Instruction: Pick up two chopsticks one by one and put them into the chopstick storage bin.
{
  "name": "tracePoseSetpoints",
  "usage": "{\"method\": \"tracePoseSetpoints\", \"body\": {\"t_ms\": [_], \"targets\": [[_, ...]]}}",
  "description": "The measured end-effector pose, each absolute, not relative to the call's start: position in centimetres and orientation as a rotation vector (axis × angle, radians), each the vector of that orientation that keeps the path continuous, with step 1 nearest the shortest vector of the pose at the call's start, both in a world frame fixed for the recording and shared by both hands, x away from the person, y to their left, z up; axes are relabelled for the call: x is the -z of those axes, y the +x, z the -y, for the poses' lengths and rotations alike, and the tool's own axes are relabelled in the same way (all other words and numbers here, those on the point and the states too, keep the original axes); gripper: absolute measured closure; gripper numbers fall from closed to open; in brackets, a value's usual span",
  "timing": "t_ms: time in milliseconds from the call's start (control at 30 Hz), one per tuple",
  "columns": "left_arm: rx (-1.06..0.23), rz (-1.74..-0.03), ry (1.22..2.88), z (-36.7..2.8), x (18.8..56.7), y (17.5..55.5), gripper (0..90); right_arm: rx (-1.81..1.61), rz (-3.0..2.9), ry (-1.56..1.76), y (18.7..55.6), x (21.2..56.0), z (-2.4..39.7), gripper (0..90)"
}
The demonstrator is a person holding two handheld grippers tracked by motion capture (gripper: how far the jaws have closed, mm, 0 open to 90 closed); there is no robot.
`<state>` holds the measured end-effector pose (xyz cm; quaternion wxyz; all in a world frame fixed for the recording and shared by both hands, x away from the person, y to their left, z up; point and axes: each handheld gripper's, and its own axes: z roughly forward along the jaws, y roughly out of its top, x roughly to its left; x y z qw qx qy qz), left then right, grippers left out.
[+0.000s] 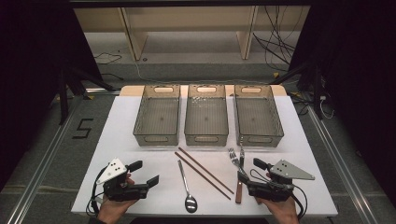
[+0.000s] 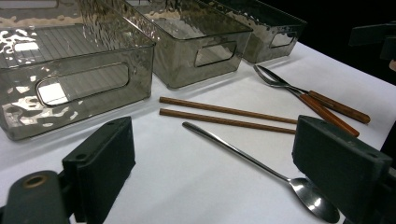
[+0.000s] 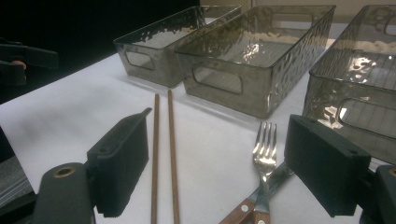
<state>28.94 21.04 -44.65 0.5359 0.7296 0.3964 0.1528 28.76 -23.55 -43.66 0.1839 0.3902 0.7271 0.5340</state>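
1. Left claw (image 1: 144,173): jaws apart, nothing between them, held low over the white tabletop (image 1: 121,140) at its near left.
2. Right claw (image 1: 251,170): jaws apart, empty, just beside the wooden handles of the two forks (image 1: 239,173).
3. Spoon (image 1: 187,189) lies between the claws; chopsticks (image 1: 204,171) lie diagonally beside it.
4. Three clear bins (image 1: 206,115) stand in a row behind the cutlery.

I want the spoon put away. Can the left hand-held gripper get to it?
Probably yes. The left hand-held gripper is open, and the spoon lies flat on the white table just beside it, with nothing between them.
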Motion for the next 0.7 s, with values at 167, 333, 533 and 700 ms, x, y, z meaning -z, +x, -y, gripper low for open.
{"method": "tracePoseSetpoints", "body": {"t_ms": [167,333,533,700], "targets": [[-0.364,-0.945,1.740,-21.0,44.7,29.0,12.7,-1.505,-2.061,1.099,28.9,43.4,23.5,23.2],[-0.364,-0.947,1.738,-21.0,44.7,29.0,12.7,-1.445,-2.140,1.072,29.2,42.6,23.0,23.4],[-0.365,-0.952,1.734,-21.1,44.7,29.0,12.7,-1.412,-2.201,1.073,29.6,42.0,22.7,23.7],[-0.366,-0.950,1.740,-21.0,44.7,29.1,12.7,-1.361,-2.241,1.081,30.0,41.5,22.2,24.5]]}}
